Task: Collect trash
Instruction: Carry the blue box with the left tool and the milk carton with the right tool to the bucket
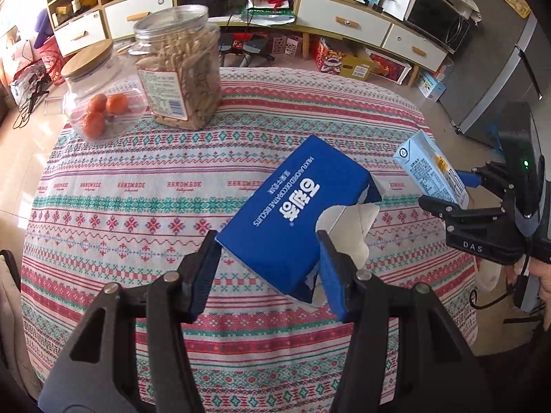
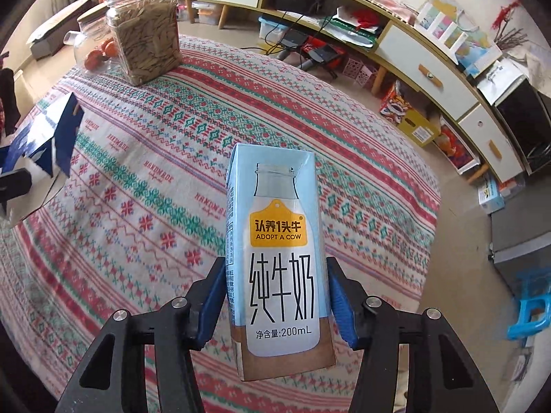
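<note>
Left tool [image 1: 268, 268] clenched on a blue biscuit box [image 1: 292, 216], one blue pad pressed on each side, torn white end of the box by the right pad. Box held up off the bench [image 1: 137, 186], tilted, above the middle of the striped cloth. Right tool [image 2: 277, 296] clenched on a pale blue milk carton [image 2: 275, 251], blue pads tight on both long sides, carton standing up between them and lifted clear of the cloth. Same carton seen from the left camera over the right edge of the bench, gripped in the other black tool with a bit of a hand [image 1: 542, 285] behind it. Far off, near the back left corner of the bench, a tall clear jar of biscuit sticks [image 1: 182, 69], no lid on top. Just beside it to the left, touching or nearly so, a round glass jar [image 1: 100, 93] with a wooden lid and small oranges [image 1: 103, 112] inside. Past the bench, a long low cabinet [image 1: 344, 20] with white drawers by the wall.
</note>
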### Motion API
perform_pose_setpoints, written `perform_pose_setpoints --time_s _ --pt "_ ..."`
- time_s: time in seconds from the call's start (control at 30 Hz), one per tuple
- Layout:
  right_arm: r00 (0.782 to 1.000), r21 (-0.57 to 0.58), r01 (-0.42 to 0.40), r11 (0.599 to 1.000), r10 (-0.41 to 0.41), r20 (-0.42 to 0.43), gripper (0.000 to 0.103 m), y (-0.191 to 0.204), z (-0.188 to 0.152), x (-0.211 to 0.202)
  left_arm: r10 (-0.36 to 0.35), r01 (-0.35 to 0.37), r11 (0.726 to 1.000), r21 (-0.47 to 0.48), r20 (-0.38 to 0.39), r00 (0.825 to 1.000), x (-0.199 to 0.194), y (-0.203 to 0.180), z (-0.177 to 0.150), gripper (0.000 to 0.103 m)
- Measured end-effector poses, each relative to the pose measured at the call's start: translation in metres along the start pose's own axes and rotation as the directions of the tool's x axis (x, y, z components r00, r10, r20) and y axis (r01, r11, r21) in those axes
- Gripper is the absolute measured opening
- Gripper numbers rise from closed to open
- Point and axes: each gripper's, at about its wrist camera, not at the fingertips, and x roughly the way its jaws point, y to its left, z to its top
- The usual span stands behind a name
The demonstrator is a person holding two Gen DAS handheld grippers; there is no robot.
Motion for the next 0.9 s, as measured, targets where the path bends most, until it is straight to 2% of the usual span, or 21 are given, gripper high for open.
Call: perform_pose_setpoints --time_s 0.17,0.37,0.63,0.73,0.9 --pt "1.000 0.099 0.012 0.995 -0.014 0.025 0.056 -0.018 -0.045 -0.038 -0.022 0.021 0.998 0.058 0.023 0.999 -0.006 -0.033 -0.001 0.057" --pt "0.999 0.235 0.014 0.972 -0.025 0.043 0.057 -0.051 -0.092 -0.065 -0.068 0.064 0.990 0.126 0.024 0.997 -0.004 -0.076 -0.005 0.057" --pt "0.998 0.381 0.035 0.924 -0.055 0.041 0.057 -0.086 -0.151 -0.063 -0.100 0.099 0.975 0.198 -0.006 0.995 0.011 -0.124 -0.014 0.057" --pt "0.998 0.447 0.051 0.893 -0.064 0.015 0.057 -0.103 -0.174 -0.061 -0.098 0.099 0.971 0.220 -0.019 0.995 0.020 -0.138 -0.018 0.057" --pt "0.998 0.525 0.041 0.850 -0.065 0.026 0.056 -0.134 -0.208 -0.066 -0.101 0.105 0.960 0.259 -0.027 0.994 0.028 -0.167 -0.029 0.057"
